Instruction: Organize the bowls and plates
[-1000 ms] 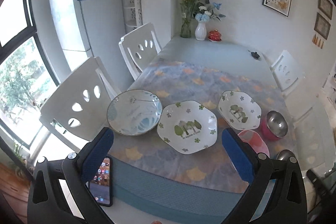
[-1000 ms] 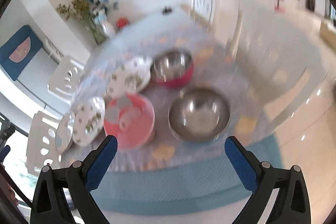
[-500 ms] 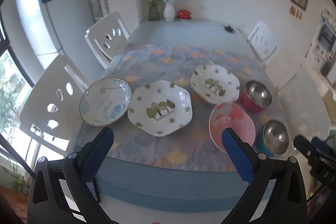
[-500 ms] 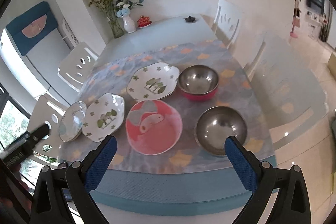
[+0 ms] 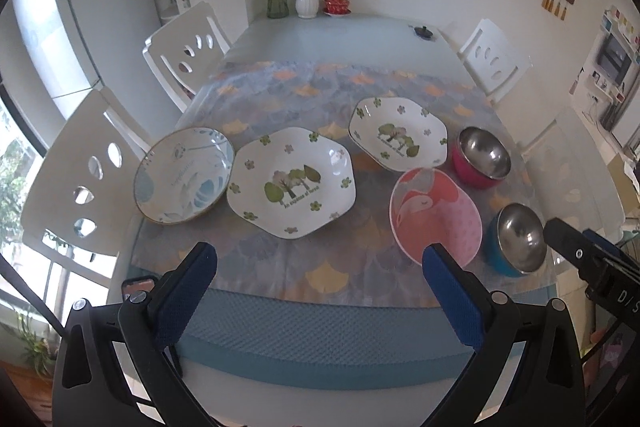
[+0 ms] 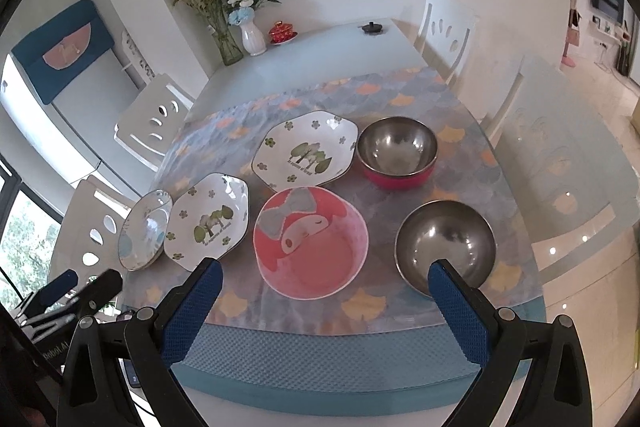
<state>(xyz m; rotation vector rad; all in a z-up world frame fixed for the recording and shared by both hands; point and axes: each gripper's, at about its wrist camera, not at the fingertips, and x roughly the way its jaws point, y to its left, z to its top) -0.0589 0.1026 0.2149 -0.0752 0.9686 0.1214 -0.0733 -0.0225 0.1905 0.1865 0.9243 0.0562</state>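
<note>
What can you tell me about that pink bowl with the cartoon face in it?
The pink bowl is round and shallow with a pale rim, plastic by its look. Inside is a cartoon face with closed eyes and a grey bow. It sits upright and empty on the patterned cloth near the table's front edge, between a flowered plate and a steel bowl. Nothing seems to touch it; the right gripper hangs open, short of it.

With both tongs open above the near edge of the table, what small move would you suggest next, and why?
Probably lower the left tongs toward the nearer tree-print plate. Both tongs are open and hold nothing, and no dish is stacked yet. A matching tree-print plate lies apart behind it, so the two look like a natural first stack. The right tongs hover nearer the pink bowl.
</note>
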